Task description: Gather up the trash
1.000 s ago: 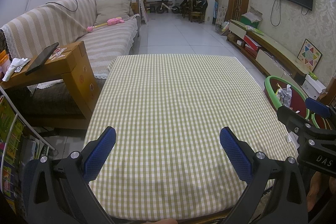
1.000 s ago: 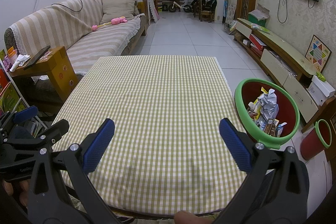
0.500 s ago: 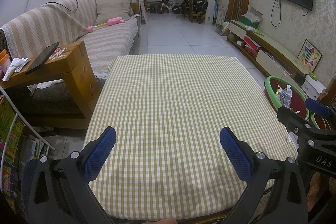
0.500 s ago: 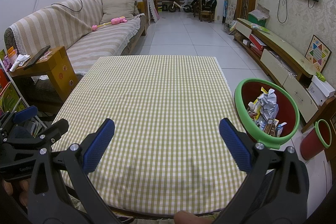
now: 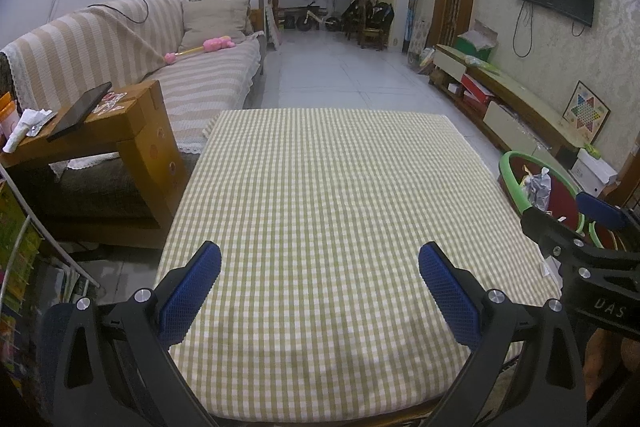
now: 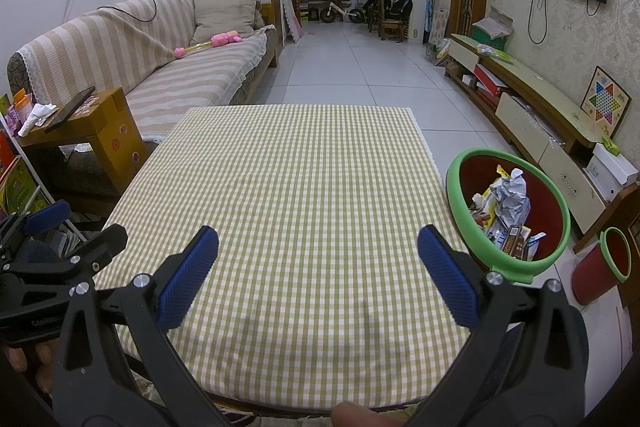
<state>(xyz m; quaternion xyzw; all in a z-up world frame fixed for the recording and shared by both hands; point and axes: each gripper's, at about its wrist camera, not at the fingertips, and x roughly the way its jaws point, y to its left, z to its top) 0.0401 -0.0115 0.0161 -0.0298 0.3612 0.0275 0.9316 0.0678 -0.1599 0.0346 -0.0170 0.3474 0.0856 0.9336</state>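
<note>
Both the left gripper [image 5: 319, 283] and the right gripper [image 6: 318, 269] have their fingers wide apart, holding nothing, above the near edge of the checked table [image 6: 288, 187]. The trash [image 6: 506, 207] lies inside the green-rimmed bin [image 6: 468, 227], just right of the table.

Black plastic left claw [image 5: 319, 283] and right claw [image 6: 318, 269], each with blue textured pads [image 5: 191, 291], silver screws and faint lettering.

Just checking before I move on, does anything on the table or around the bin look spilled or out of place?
Nothing stands out. The checked tablecloth lies flat with nothing on it, the trash sits inside the green-rimmed bin beside the table, and both tongs, left and right, hang open and hold nothing.
</note>
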